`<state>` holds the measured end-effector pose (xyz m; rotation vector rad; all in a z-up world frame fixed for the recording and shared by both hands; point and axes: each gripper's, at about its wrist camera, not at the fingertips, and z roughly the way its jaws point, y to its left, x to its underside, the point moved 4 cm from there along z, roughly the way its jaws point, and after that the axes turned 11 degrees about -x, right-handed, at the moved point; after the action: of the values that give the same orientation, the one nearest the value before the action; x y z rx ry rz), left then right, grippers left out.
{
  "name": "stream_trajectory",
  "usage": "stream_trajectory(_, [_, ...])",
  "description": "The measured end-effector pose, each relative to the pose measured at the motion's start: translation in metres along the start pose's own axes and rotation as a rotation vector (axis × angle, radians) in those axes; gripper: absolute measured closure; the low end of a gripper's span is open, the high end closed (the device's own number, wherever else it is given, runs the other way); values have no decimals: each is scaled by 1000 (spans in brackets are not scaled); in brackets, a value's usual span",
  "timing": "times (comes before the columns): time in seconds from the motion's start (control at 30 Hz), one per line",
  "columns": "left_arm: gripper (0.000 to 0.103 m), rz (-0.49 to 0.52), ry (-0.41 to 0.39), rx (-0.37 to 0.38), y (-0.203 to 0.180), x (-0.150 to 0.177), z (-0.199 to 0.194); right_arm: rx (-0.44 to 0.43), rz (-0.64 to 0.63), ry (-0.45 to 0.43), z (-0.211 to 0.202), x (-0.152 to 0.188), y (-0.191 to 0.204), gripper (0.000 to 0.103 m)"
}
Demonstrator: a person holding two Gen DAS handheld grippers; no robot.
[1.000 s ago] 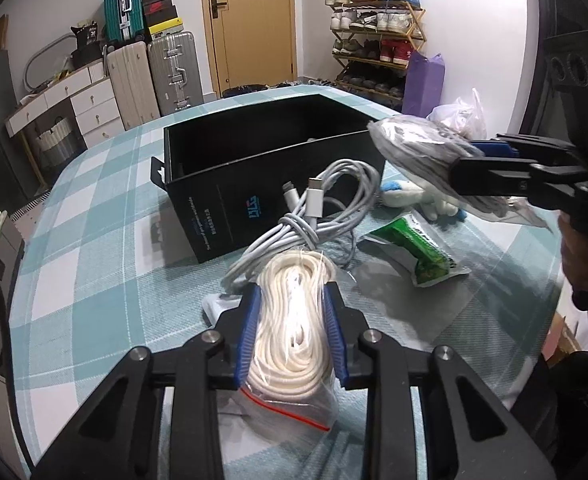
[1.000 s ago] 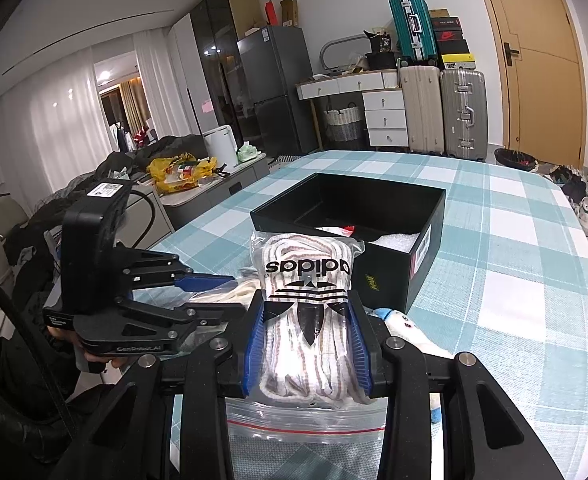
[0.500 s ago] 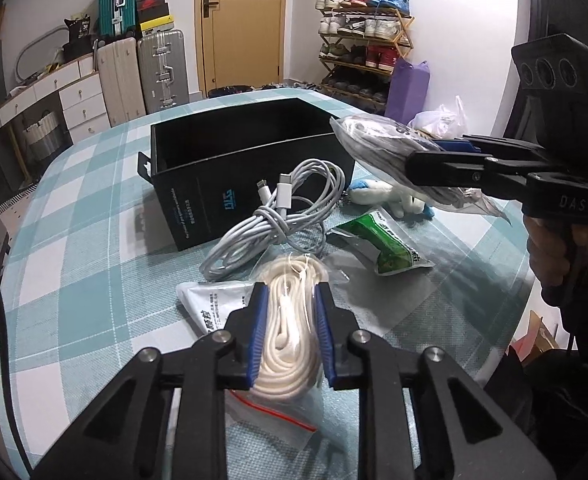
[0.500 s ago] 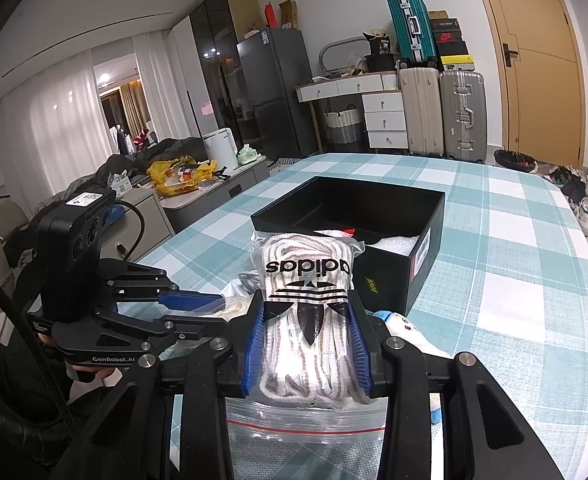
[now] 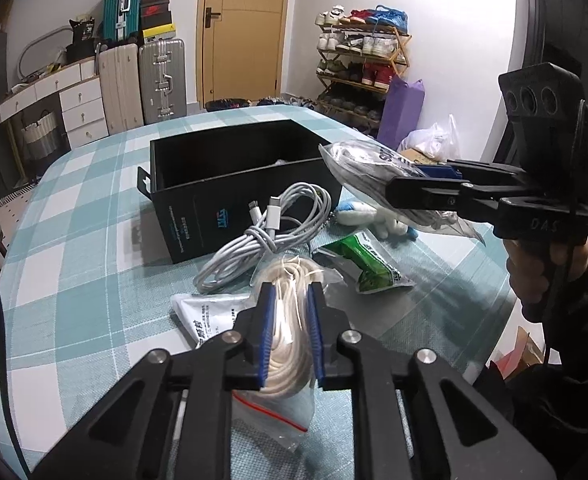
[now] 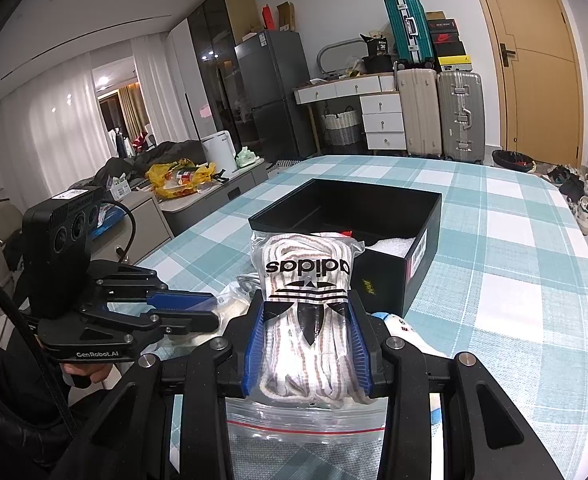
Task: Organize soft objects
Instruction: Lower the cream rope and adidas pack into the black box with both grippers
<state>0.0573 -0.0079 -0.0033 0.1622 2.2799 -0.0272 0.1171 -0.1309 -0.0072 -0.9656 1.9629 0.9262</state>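
Note:
My left gripper (image 5: pixel 288 296) is shut on a clear zip bag of white cord (image 5: pixel 290 320) and holds it just above the checked table. My right gripper (image 6: pixel 306 312) is shut on a zip bag of adidas laces (image 6: pixel 308 300), held in the air in front of the open black box (image 6: pixel 350 216). In the left wrist view the right gripper (image 5: pixel 418 184) holds its bag (image 5: pixel 370 168) near the box's (image 5: pixel 234 184) right corner. The left gripper shows at the left of the right wrist view (image 6: pixel 198 312).
On the table in front of the box lie a coiled white charging cable (image 5: pixel 270 232), a green packet (image 5: pixel 370 264), a white packet (image 5: pixel 206 312) and a small blue and white plush toy (image 5: pixel 370 216). Something white (image 6: pixel 390 246) lies in the box.
My left gripper has closed tighter on the cord bag and lifted it back from the cable. The right gripper has barely moved.

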Motion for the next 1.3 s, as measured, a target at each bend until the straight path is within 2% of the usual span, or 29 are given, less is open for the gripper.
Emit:
stream_trajectory(0.23, [92, -27, -24, -5, 3, -7, -7, 5, 3, -6, -2, -1, 0, 66])
stream_trajectory(0.67, [92, -95, -81, -92, 18, -42, -12, 26, 8, -56, -11, -10, 3, 66])
stream_trajectory(0.97, [92, -92, -128, -140, 21, -69, -7, 83, 47, -109, -20, -29, -3, 66])
stream_trajectory(1.3, [92, -87, -144, -171, 24, -90, 6, 148, 69, -84, -11, -50, -11, 66])
